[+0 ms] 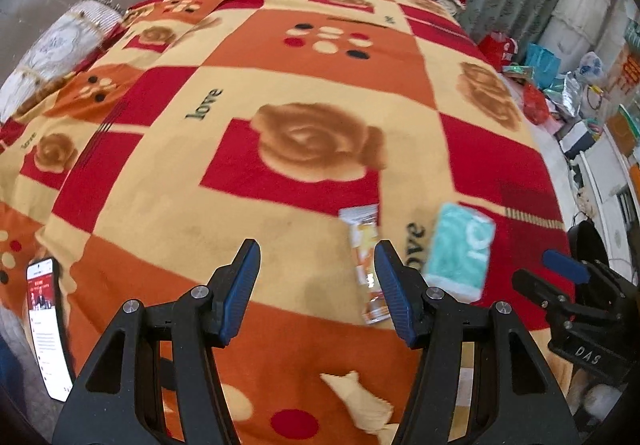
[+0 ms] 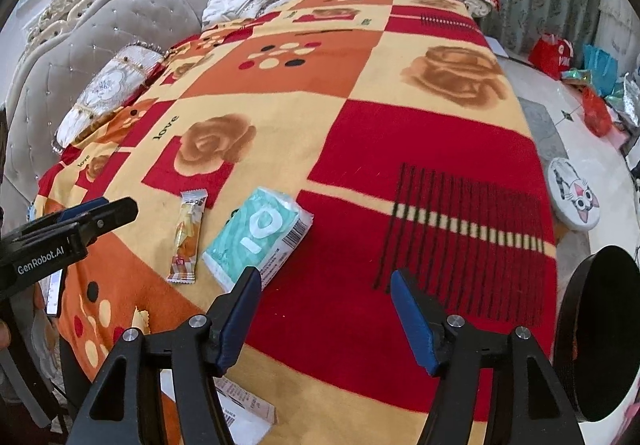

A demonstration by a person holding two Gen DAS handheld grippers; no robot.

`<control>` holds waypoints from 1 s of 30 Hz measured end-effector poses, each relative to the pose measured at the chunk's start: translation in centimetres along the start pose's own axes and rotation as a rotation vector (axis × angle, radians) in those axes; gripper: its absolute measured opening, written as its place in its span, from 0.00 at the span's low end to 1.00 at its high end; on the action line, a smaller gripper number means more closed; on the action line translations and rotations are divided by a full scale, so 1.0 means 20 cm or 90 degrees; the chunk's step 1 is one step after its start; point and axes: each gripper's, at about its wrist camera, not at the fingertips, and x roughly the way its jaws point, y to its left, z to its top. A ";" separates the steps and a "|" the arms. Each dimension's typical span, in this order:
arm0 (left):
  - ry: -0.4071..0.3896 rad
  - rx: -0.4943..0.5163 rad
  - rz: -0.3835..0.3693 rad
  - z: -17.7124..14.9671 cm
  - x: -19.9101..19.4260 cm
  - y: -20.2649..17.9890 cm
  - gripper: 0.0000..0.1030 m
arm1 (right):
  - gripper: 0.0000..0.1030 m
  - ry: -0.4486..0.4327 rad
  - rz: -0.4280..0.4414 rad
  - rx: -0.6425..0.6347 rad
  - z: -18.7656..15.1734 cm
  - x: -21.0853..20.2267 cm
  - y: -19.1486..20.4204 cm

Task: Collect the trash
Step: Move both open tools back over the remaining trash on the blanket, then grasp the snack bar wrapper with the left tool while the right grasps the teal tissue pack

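Left claw and right claw both hanging released over the bed, orange snack wrapper and teal tissue pack lying just beside each other near the bed's near edge, phone resting at its left edge.

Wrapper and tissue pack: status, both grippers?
Left gripper open, empty. Right gripper open, empty. Wrapper and tissue pack side by side on blanket, untouched. Nothing in the way.

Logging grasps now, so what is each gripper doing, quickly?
Left gripper: open, holding nothing, above the blanket.
Right gripper: open, holding nothing.
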 end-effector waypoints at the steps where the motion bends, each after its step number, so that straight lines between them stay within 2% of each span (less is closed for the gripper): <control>1: 0.003 -0.003 0.000 0.00 0.01 0.01 0.56 | 0.64 0.003 0.003 0.002 0.00 0.01 0.00; 12: 0.027 -0.002 0.002 -0.01 0.09 0.03 0.56 | 0.68 0.040 0.045 0.001 0.09 0.20 0.14; 17: 0.033 -0.004 0.001 -0.01 0.11 0.04 0.56 | 0.71 0.058 0.046 -0.021 0.12 0.32 0.22; 20: 0.037 -0.003 -0.009 -0.01 0.12 0.01 0.56 | 0.72 0.057 0.038 -0.061 0.13 0.32 0.24; 23: 0.042 0.002 -0.019 -0.01 0.15 -0.02 0.56 | 0.72 0.048 0.016 -0.083 0.13 0.28 0.21; 26: 0.049 0.000 -0.029 -0.01 0.19 -0.04 0.56 | 0.71 0.043 -0.003 -0.069 0.15 0.25 0.14; 30: 0.059 -0.007 -0.043 0.00 0.24 -0.07 0.56 | 0.72 0.055 0.021 -0.036 0.16 0.24 0.09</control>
